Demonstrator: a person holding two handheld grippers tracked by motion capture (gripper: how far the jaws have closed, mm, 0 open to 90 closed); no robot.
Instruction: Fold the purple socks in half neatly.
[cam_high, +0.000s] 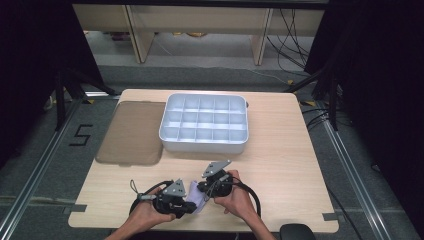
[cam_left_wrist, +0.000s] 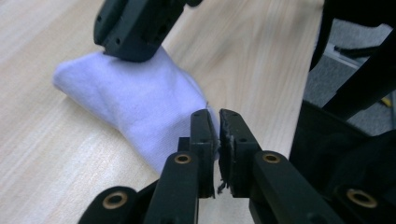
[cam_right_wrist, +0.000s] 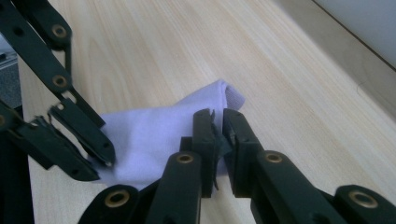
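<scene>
Starting at the left of the table (cam_high: 280, 150), a dark translucent lid (cam_high: 131, 132) lies flat, touching the left side of a white compartment tray (cam_high: 204, 141) whose cells look empty. On the floor to the left, black tape forms the figure "5" (cam_high: 80, 135); no other writing or brand can be read.

Near the front edge, both hands work on a small pale lilac cloth (cam_high: 199, 200), possibly a sock. The left gripper (cam_high: 192, 206) has its jaws pressed together on one edge of the cloth (cam_left_wrist: 130, 102), as its own view shows. Just to the right, the right gripper (cam_high: 201, 187) pinches the other end, jaws nearly closed with fabric (cam_right_wrist: 154, 135) between them.

Judging by the layout, the job is at an early stage: the cloth is held at both ends, loosely bunched rather than neatly folded, and nothing sits in the tray yet. Folding it, placing it in a cell and perhaps fitting the lid seem left to do.
</scene>
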